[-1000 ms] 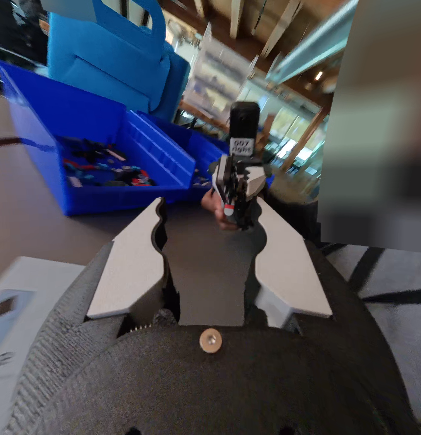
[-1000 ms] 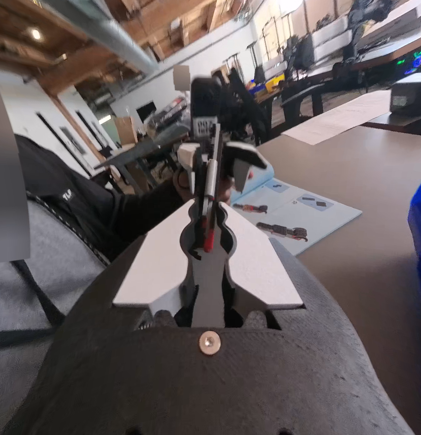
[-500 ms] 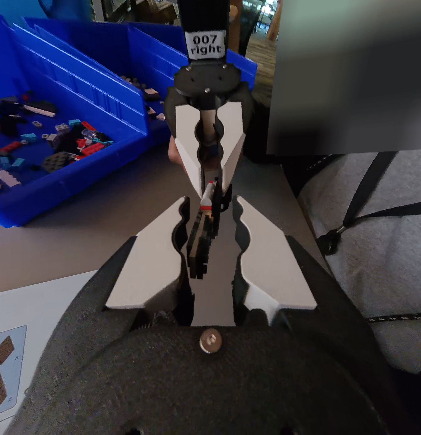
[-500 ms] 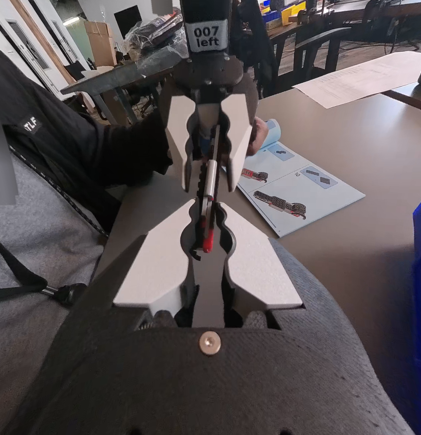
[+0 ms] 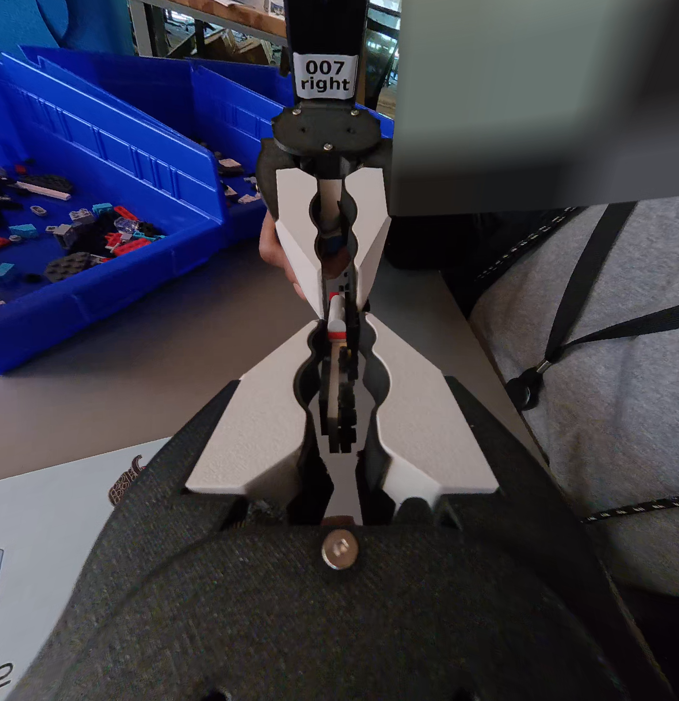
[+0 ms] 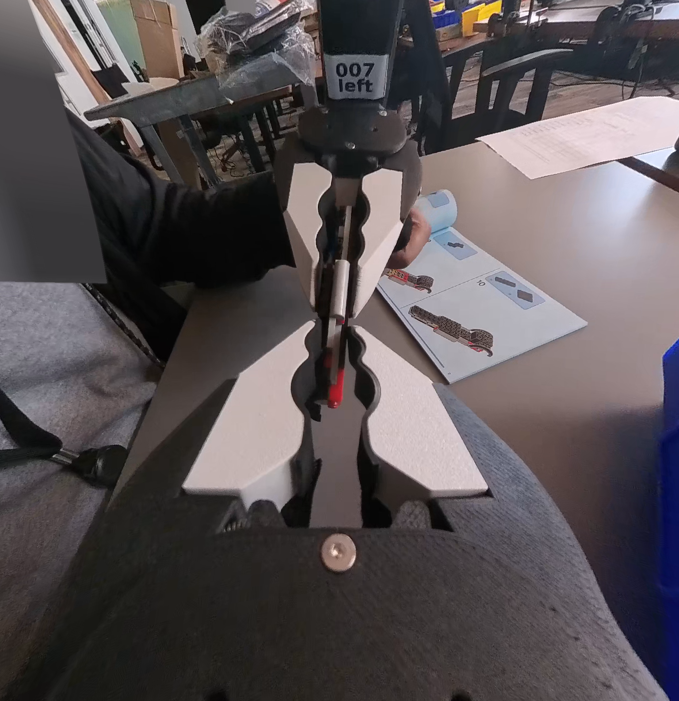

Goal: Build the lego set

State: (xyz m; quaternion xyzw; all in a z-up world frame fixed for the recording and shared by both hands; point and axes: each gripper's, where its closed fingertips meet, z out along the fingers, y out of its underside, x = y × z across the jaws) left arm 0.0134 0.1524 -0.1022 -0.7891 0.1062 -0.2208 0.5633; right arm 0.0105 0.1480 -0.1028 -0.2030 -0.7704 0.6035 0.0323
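From my left camera, my left gripper [image 5: 339, 322] is closed round the black end of the lego build [image 5: 339, 398], which runs straight ahead from between my fingers into the right gripper [image 5: 339, 307], nose to nose with mine. Bins [image 5: 102, 189] of loose bricks sit ahead to my left. The build looks light and stiff, but thin and long, so I judge it may snap apart at a stud joint if twisted; gripping flat sides near the joint seems safest. From my right camera, my right gripper [image 6: 332, 326] clamps the red-tipped end of the same build [image 6: 336, 364], the left gripper [image 6: 336, 311] facing it; a booklet [image 6: 482, 303] lies ahead to my right. Fingers hide the build's middle, so I cannot tell which joint is being pressed, and its edge-on pose hides its shape.
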